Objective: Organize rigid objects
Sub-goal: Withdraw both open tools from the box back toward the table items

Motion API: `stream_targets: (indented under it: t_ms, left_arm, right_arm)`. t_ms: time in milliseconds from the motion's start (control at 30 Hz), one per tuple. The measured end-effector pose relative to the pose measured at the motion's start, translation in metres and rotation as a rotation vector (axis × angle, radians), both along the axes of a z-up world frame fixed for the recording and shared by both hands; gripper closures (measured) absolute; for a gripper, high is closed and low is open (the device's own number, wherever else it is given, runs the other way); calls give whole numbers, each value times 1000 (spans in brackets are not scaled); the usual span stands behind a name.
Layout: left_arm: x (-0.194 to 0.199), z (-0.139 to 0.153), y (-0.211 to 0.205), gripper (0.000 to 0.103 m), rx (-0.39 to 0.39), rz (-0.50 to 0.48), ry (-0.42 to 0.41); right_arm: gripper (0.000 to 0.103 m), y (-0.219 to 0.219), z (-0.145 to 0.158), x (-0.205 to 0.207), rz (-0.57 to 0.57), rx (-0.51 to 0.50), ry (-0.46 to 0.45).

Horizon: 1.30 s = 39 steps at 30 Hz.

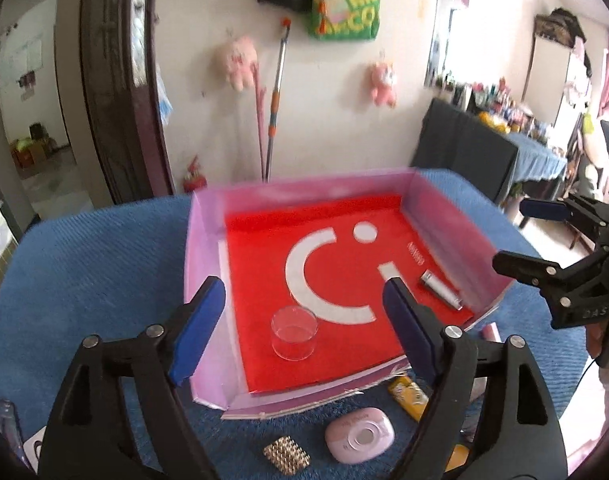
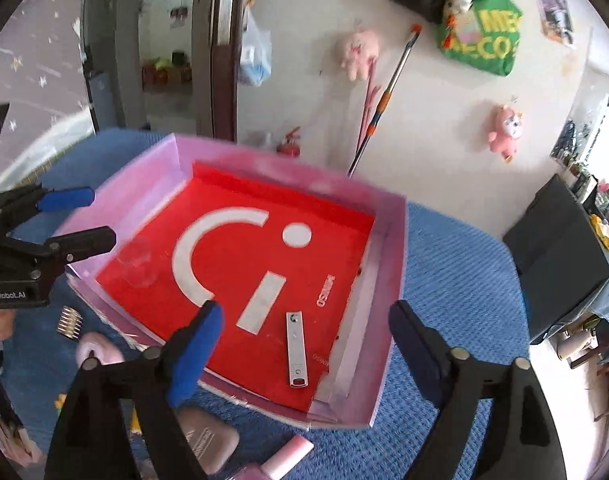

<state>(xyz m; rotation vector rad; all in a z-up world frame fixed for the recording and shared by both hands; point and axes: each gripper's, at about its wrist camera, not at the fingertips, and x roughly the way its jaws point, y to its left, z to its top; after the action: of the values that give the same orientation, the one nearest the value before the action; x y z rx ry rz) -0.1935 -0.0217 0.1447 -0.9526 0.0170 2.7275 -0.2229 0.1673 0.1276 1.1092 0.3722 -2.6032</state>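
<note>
The box [image 1: 208, 240], pink-walled with a red floor, sits in the middle of the blue cloth [image 1: 84, 260], so both hands can reach it from the near side. 2 things already lie in it: a clear cup [image 1: 294, 332] upright near the front-left corner, and a silver clipper [image 2: 295, 348] flat along the right wall. They sit well apart, each on its own hand's side, which suggests each hand places on its own half.

The left gripper [image 1: 304, 312] hangs above the box's front with jaws wide apart and nothing between them; the cup stands below the gap, untouched. The right gripper [image 2: 304, 348] is likewise spread and empty, over the front-right corner, with the clipper lying free under it.

Still outside, on the cloth by the box's near edge, are a studded piece [image 1: 287, 454], a pink case [image 1: 359, 434], a yellow packet [image 1: 408, 398], a grey case [image 2: 208, 444] and a pink tube [image 2: 288, 454]. My judgement: the sorting is partly done, and these nearby items come next, being close enough for an easy pick.
</note>
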Motion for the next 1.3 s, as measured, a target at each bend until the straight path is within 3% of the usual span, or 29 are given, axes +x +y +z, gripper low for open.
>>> stream_targets:
  t_ms: [133, 367, 567, 900, 1167, 1300]
  left_arm:
    - [32, 24, -2, 11, 15, 7, 99]
    - [83, 42, 4, 6, 29, -6, 194]
    - [122, 35, 12, 6, 36, -26, 213]
    - [159, -4, 21, 6, 27, -22, 146]
    - [167, -50, 17, 6, 57, -4, 14]
    - [164, -72, 15, 6, 62, 5, -52]
  right_arm:
    - [2, 0, 30, 28, 0, -25, 90]
    - [0, -9, 67, 90, 22, -46, 237]
    - [0, -13, 73, 141, 18, -87, 316]
    - [0, -7, 46, 201, -32, -126, 342]
    - [0, -7, -3, 218, -76, -118, 282]
    - [0, -5, -32, 212, -96, -151, 203]
